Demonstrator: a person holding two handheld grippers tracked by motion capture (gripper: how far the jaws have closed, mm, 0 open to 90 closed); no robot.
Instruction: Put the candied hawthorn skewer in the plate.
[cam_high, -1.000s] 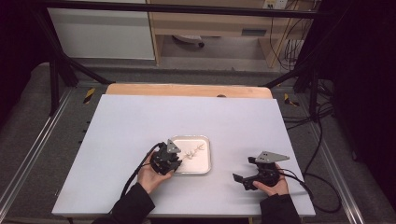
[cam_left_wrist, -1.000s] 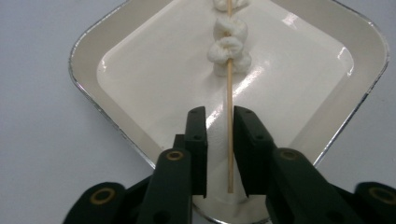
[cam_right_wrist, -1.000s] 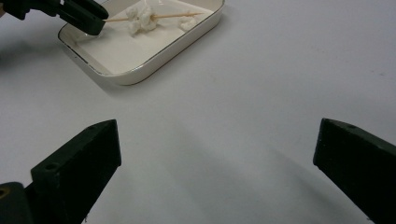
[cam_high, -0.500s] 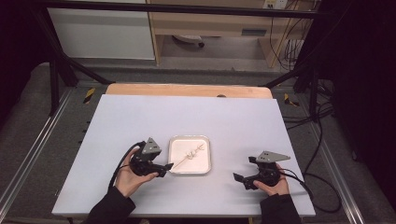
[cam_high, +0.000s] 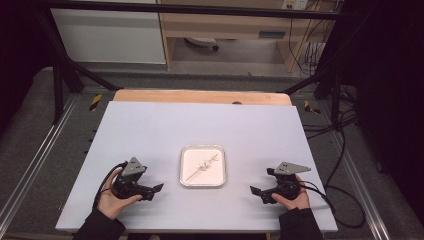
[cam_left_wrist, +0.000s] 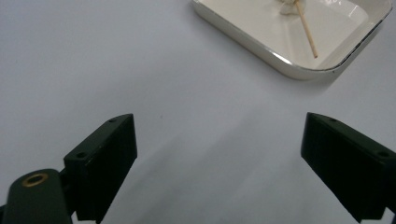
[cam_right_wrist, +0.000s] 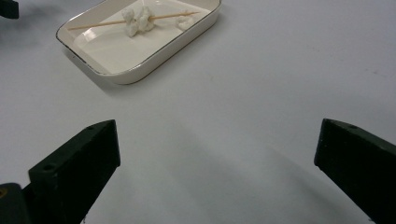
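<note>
Since a second ago your left gripper (cam_high: 156, 188) has pulled back from the tray (cam_high: 186, 176) toward the table's near left, jaws just opening, and from above the skewer (cam_high: 201, 167) with its white pieces lies in the tray between both hands. Your left gripper view shows wide jaws over bare table (cam_left_wrist: 140, 70), nothing between them. Your right gripper view shows the right gripper (cam_right_wrist: 217, 172) wide and empty too; the skewer looks delivered, so next likely just park both hands.

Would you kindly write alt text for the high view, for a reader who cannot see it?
A white tray holding a wooden skewer with white pieces sits mid-table. The left gripper and right gripper, each in a hand, rest apart on either side, fingers open and pointing inward toward it.
</note>
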